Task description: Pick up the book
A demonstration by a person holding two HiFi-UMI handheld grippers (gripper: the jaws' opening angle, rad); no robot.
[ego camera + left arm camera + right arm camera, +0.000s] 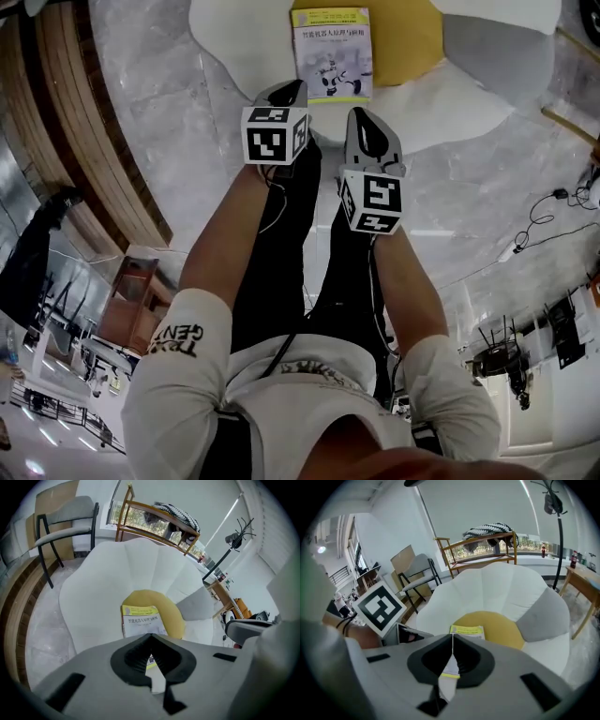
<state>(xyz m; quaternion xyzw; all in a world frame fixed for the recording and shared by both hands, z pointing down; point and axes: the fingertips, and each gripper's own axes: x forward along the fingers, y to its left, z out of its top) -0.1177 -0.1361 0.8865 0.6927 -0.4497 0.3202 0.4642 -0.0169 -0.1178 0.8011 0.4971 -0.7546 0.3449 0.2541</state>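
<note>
The book [331,52], white with a yellow top band and dark print, lies flat on the yellow centre [403,37] of a white petal-shaped seat [244,47]. Both grippers hang above the seat's near edge, short of the book and apart from it. My left gripper [286,90] is shut with nothing in it, its tips near the book's lower left corner. My right gripper [362,118] is also shut and empty, a little nearer to me. The book [139,619] shows just past the closed tips in the left gripper view, and the book [467,630] likewise in the right gripper view.
A grey cushion [495,45] lies on the seat's right side. Behind the seat stand a grey chair [65,522], a wooden rack [154,520] with a striped cloth, and a coat stand [230,545]. Cables [542,217] trail on the marble floor at the right.
</note>
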